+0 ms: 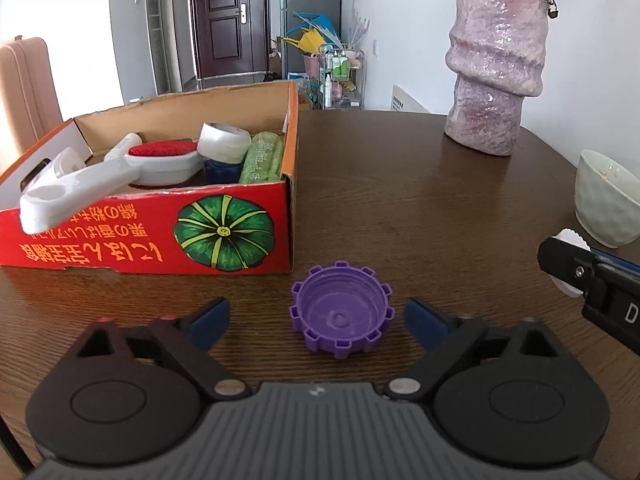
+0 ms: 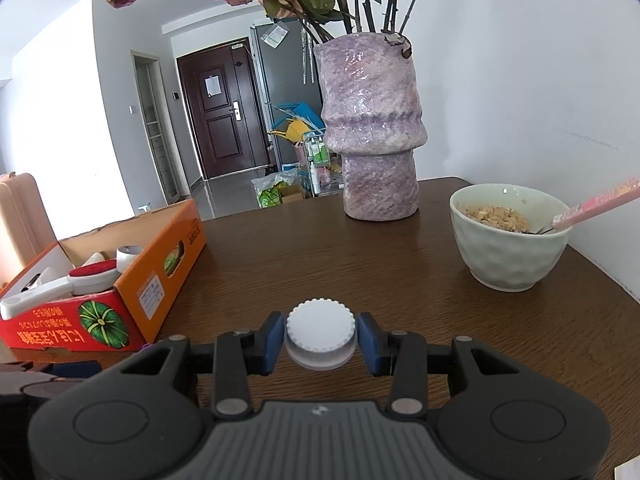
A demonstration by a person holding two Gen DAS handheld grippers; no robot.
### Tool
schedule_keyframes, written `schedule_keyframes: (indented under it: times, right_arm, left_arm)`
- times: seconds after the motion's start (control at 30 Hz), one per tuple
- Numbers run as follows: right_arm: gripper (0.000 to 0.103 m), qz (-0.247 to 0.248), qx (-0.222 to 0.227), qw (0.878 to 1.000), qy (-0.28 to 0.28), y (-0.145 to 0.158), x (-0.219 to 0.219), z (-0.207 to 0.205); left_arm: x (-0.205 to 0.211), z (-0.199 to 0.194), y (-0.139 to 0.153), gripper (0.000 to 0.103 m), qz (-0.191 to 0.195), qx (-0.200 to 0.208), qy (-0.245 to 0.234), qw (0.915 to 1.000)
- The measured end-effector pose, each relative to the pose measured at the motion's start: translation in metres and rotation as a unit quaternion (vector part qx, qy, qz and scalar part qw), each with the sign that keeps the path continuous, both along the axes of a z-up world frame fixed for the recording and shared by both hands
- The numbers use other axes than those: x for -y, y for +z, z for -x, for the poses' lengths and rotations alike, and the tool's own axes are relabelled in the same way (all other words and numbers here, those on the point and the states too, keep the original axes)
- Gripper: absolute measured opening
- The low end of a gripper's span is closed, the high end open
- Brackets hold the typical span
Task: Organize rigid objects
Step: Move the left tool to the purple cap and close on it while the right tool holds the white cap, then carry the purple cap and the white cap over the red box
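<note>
Cap (image 1: 341,316) on table (image 1: 400,200), right of box (image 1: 224,228).

Purple cap (image 1: 341,317), white cap (image 2: 320,328), red/orange pumpkin-print box (image 1: 160,236), mottled lilac vase (image 2: 370,132)

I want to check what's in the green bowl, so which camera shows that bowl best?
The right wrist view. There the green bowl is whole, standing on the table right of the purple vase, with crumbly brownish food and a pink-handled utensil inside. The left wrist view catches only part of it at the right edge, contents barely visible.
</note>
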State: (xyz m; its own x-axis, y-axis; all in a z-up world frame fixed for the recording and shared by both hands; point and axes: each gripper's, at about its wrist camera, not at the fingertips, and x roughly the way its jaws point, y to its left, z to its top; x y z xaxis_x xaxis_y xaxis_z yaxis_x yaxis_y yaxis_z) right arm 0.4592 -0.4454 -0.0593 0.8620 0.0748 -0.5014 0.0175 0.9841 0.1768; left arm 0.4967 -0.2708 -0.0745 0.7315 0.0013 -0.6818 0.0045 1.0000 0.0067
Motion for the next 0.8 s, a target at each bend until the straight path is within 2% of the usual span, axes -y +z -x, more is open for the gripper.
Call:
schedule_keyframes:
  times: [0.03, 0.07, 0.1, 0.37, 0.8]
  right_arm:
    - [0.039, 0.001, 0.0, 1.0, 0.0, 0.0, 0.0, 0.001]
    - [0.039, 0.002, -0.001, 1.0, 0.0, -0.001, -0.001, 0.001]
    - [0.039, 0.004, -0.001, 1.0, -0.001, -0.001, -0.002, 0.0]
    - [0.039, 0.018, 0.006, 1.0, -0.002, -0.003, -0.008, 0.006]
    - [0.039, 0.018, 0.029, 0.999, 0.001, 0.003, -0.034, 0.028]
  left_arm:
    - [0.0, -0.001, -0.001, 0.069, 0.002, -0.004, -0.004, 1.0]
    - [0.001, -0.002, -0.001, 0.066, 0.001, -0.003, -0.008, 1.0]
    - [0.001, -0.001, -0.001, 0.055, -0.003, 0.002, -0.01, 0.9999]
    - [-0.006, 0.003, 0.003, 0.054, 0.014, 0.008, -0.026, 0.9995]
    - [-0.036, 0.031, 0.011, 0.054, 0.01, 0.027, -0.03, 0.9991]
